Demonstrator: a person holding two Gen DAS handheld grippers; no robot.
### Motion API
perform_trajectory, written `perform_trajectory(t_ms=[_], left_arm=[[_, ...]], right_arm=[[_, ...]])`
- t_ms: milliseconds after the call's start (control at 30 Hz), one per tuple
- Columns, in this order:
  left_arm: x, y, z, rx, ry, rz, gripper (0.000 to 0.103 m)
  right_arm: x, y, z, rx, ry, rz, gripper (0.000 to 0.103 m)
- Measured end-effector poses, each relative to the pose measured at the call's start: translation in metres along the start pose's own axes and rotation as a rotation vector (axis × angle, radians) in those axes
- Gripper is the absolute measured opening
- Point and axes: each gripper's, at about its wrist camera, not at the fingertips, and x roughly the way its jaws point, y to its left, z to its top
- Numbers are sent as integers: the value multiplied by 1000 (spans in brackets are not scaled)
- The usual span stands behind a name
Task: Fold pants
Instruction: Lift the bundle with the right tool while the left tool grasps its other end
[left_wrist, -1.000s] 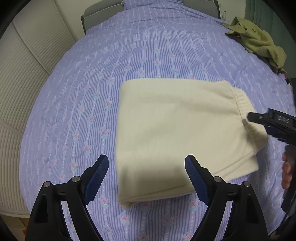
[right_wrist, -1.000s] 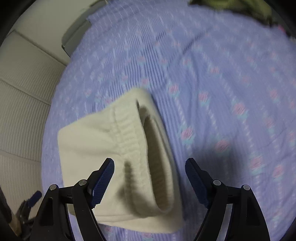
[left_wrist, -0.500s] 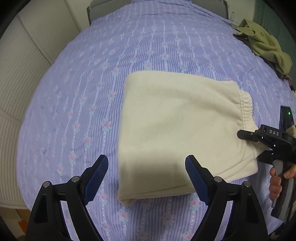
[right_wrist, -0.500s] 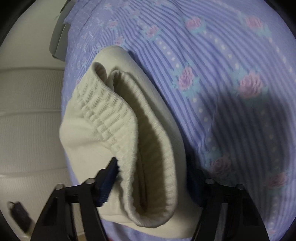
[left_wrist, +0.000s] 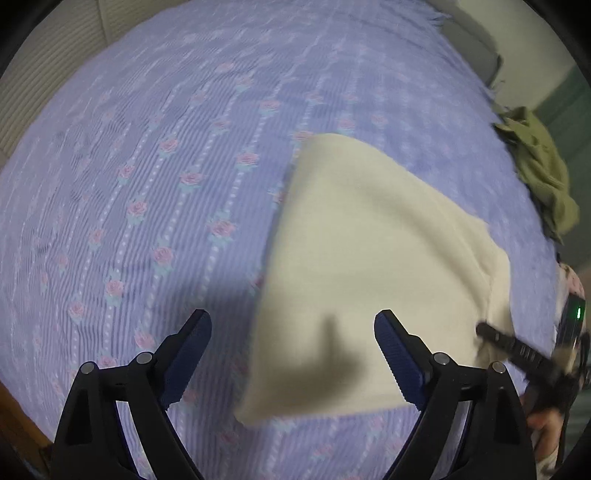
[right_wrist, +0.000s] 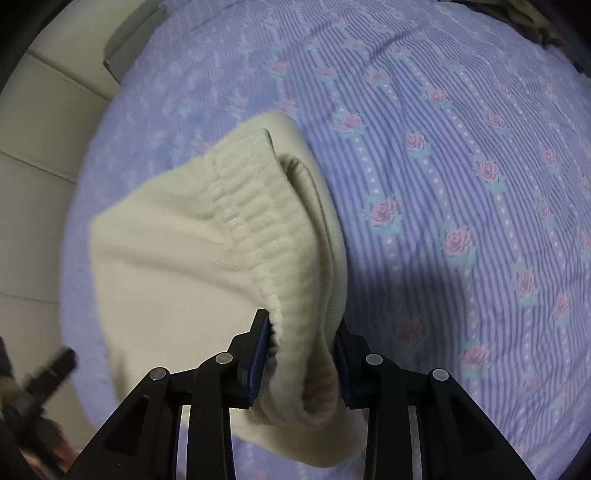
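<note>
Right tool (right_wrist: 301, 354) pinching pants (right_wrist: 229, 266) waistband, pads half buried; left tool (left_wrist: 291, 354) spread, blurred.

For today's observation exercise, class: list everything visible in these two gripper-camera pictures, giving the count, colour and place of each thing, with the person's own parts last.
Pants: one, cream, folded on the bed, ribbed waistband toward the right gripper.
Bedspread: one, lilac stripes with pink roses, under everything.
Crumpled garment: one, olive green, far right edge of the bed.
Wall panels: pale cream, beyond the bed's left side.
Left gripper: one, black with blue pads, open above the pants' near edge.
Right gripper: one, black with blue pads, shut on the waistband.
</note>
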Motion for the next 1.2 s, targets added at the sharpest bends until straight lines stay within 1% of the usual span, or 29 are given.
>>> perform_trajectory(t_ms=[33,67,133,233,300,367,467,500,567,600,633,667,700,767,800,833,867,1000,1100,1200], left_arm=[[7,-4,7,33,10,-3,90],[15,-9,14,69,23,-22,90],[25,-9,21,85,38,-50,90],[39,-2,32,91,47,-82,89],[51,3,35,99,59,-96,89],[67,7,36,91,100,-128,88],[83,9,35,54,130,-167,88],[88,10,36,36,133,-184,87],[93,11,35,16,132,-210,84],[95,11,34,11,131,-222,77],[96,11,34,6,132,-247,63],[96,10,32,-1,136,-266,58],[95,10,31,-12,133,-266,55],[90,6,31,-27,129,-262,37],[84,5,31,-33,121,-252,33],[77,4,31,-32,108,-249,30],[69,0,30,-18,86,-237,29],[26,-22,23,109,-19,-163,28],[-1,-33,22,181,-62,-146,27],[-28,-33,17,238,-88,-151,27]], right_arm=[[6,-1,-1,-5,9,-26,32],[11,-3,-1,12,19,-35,32],[18,7,3,45,22,-25,32],[18,15,5,-15,30,-67,32],[24,28,11,-50,32,-99,32],[28,28,11,-55,33,-116,33],[34,34,12,-60,26,-128,34],[41,40,17,-68,23,-133,34],[44,41,17,-86,15,-139,35],[45,41,19,-94,11,-140,36],[46,41,19,-97,8,-140,36],[46,40,20,-96,7,-136,36],[42,36,15,-95,7,-131,36],[38,33,13,-89,6,-122,37],[33,33,12,-89,2,-118,36],[21,27,3,-94,-3,-119,36],[12,26,0,-102,-13,-120,34],[-23,26,-15,-87,-64,-80,28],[-51,34,-25,-83,-111,-68,27],[-83,48,-43,-97,-172,-75,26]])
